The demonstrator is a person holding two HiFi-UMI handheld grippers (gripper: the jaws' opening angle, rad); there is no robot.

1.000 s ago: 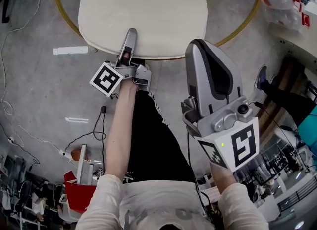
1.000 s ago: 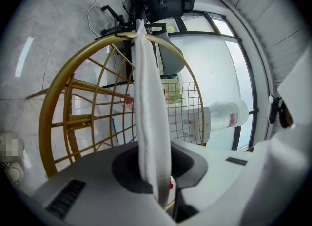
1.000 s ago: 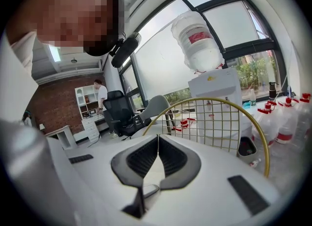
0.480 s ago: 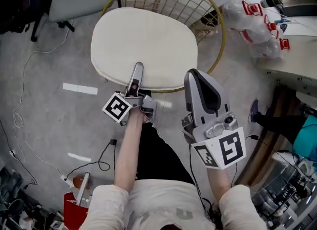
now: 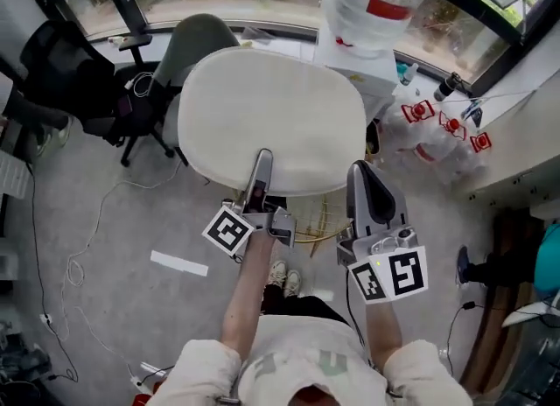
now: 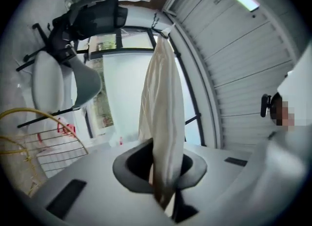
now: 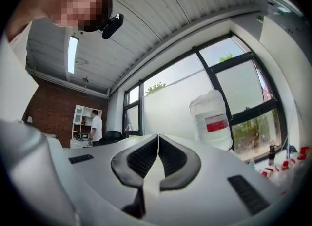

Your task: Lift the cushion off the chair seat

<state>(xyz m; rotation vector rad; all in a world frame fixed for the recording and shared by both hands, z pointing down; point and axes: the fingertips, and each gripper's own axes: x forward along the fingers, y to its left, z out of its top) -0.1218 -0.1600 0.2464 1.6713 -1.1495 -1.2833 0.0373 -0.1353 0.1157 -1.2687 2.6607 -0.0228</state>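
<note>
The left gripper (image 5: 260, 171) is clenched on the near edge of the cushion (image 5: 271, 115). From its fingers the cushion spreads toward 12 o'clock, and its long axis runs from 9 to 3. The right gripper (image 5: 362, 172) is at 3 o'clock of the left one, near that same edge, with its jaws pressed together on nothing. Compared with a second ago, the cushion is raised high off the chair (image 5: 319, 220). Only some of the chair's gold wire shows, at 6 o'clock under the cushion.
</note>
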